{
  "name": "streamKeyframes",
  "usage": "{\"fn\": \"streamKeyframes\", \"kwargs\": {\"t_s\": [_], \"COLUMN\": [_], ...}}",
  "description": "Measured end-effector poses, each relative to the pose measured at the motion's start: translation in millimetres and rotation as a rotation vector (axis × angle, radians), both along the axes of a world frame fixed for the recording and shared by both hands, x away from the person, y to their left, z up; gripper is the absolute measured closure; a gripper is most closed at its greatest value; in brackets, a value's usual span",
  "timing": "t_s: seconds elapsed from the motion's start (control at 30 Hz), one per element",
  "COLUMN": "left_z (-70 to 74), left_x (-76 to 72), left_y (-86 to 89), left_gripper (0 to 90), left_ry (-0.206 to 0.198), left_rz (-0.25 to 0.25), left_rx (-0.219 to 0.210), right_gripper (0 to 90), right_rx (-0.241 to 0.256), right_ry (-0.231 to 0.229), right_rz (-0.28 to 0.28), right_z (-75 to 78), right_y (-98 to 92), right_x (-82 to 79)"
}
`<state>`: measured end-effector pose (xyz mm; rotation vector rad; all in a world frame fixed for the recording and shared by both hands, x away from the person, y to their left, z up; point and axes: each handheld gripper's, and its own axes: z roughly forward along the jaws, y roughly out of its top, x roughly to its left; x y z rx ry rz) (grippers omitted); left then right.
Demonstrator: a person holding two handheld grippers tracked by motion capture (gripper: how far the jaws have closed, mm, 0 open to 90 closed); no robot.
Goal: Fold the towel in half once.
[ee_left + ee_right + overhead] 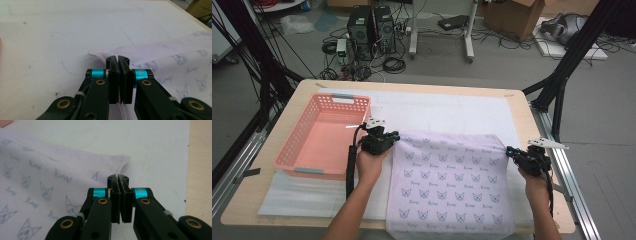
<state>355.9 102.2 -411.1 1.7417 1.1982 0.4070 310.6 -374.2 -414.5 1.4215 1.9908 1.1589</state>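
Our pale lilac cloth with the small cat-face print lies flat on the white sheet, spread from mid-table to the near edge and hanging slightly over it. Our left gripper pinches the cloth's far left corner, jaws closed on the hem. Our right gripper clamps the far right corner likewise. A pink basket sits by the table's left edge.

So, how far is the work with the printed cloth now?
Done: the pale lilac cloth with the cat print lies spread flat on the white mat, its near edge hanging over the table's edge. In hand: the left gripper and the right gripper are each shut on a far corner. Left: no fold is made yet, and the pink plastic basket beside it has nothing in it.
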Motion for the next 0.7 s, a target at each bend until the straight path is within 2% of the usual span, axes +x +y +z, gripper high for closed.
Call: {"fn": "streamKeyframes", "kwargs": {"t_s": [0.2,0.37,0.4,0.5,0.7], "left_z": [3.8,0.2,-1.3,-7.6,-13.5], "left_x": [-23.9,-49.2,-54.4,-71.0,-102.4], "left_y": [4.2,9.2,9.9,11.2,16.6], "left_gripper": [86.9,86.8,86.9,86.8,86.7], "left_ry": [-0.015,-0.024,-0.024,-0.033,-0.037], "left_rz": [-0.042,-0.075,-0.083,-0.111,-0.154], "left_rx": [-0.02,-0.042,-0.042,-0.005,-0.011], "right_gripper": [88.8,88.7,88.7,88.7,88.7], "right_rx": [0.018,0.02,0.017,0.005,-0.004], "right_ry": [-0.021,-0.014,-0.015,-0.016,0.025], "right_rz": [0.038,0.065,0.071,0.089,0.107], "right_z": [6.4,8.4,8.2,7.4,-2.6], "right_y": [-1.8,-3.7,-3.3,-2.3,-2.9], "right_x": [-25.1,-47.1,-51.2,-64.8,-89.8]}}
